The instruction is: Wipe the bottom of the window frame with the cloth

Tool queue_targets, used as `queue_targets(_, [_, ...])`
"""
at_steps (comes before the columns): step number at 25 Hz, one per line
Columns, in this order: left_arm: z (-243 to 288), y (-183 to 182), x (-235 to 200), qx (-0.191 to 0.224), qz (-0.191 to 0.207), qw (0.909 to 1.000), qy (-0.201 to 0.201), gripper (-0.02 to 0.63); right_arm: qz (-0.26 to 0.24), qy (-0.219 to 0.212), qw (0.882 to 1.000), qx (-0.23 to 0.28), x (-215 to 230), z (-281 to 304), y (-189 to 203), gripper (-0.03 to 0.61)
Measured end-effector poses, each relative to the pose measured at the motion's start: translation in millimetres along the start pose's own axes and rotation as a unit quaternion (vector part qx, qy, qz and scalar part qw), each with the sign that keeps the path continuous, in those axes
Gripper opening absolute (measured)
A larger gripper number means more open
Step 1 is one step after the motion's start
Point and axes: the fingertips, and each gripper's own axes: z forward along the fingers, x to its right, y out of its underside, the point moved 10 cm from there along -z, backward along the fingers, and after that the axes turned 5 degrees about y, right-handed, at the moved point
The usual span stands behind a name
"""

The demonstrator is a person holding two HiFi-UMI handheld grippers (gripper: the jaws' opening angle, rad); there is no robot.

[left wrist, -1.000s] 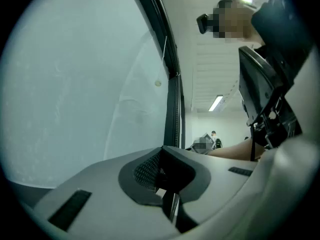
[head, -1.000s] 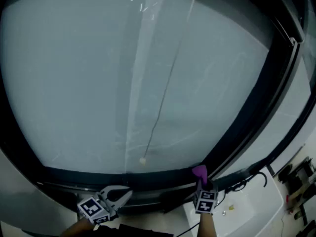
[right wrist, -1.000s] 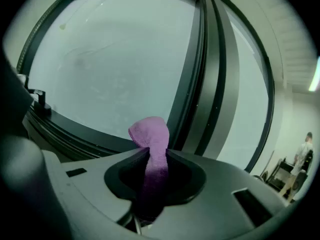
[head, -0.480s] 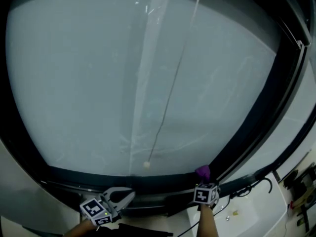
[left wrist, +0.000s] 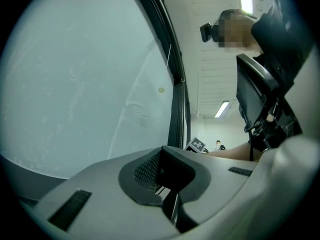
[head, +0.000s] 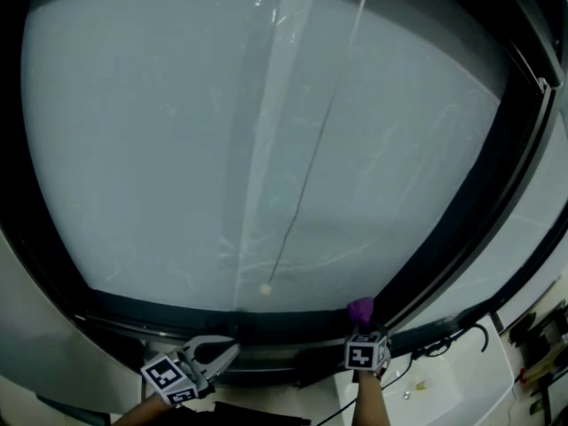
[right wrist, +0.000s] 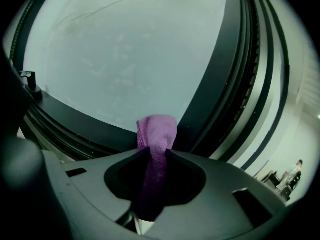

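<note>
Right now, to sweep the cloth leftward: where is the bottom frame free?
The bottom frame is bare between left tool and cloth; cord bead hangs just above. Crowded: the white sill right of the cloth, with a cable.

Grippers: two, the left gripper (head: pixel 219 351) and the right gripper (head: pixel 359 324). Marker cubes: two, the left cube (head: pixel 167 377) and the right cube (head: pixel 365 354). Purple cloth (right wrist: pixel 156 134): one. Window pane (head: pixel 177 149): one, in one dark frame (head: pixel 177 313). Pull cord (head: pixel 311 167): one, with one bead (head: pixel 264 288). Far-off person (right wrist: pixel 298 165): one.
</note>
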Motion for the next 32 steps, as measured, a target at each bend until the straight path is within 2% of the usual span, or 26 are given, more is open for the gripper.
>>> queue_targets(5, [-9, -8, 13, 0.009, -0.011, 0.9999, -0.009, 0.003, -0.015, -0.022, 1.000, 0.013, -12, -8, -2, 0.084])
queue_targets(9, [-23, -9, 18, 0.011, -0.024, 0.9986, -0.046, 0.003, -0.023, -0.034, 0.999, 0.023, -21, -10, 0, 0.084])
queue_targets(13, [-35, -8, 24, 0.005, -0.010, 0.9970, -0.076, 0.003, -0.026, -0.046, 0.998, 0.031, -28, -11, -2, 0.084])
queue_targets(21, [-45, -4, 53, 0.004, -0.018, 0.9946, -0.103, 0.003, -0.062, -0.090, 0.993, 0.053, -50, -26, -5, 0.084])
queue_targets(29, [-56, -1, 73, 0.005, 0.008, 0.9897, -0.143, 0.003, -0.110, -0.106, 0.985, 0.077, -64, -36, -11, 0.084])
queue_targets(32, [-64, -3, 83, 0.007, 0.001, 0.9880, -0.155, 0.003, -0.118, -0.113, 0.983, 0.084, -71, -39, -12, 0.084])
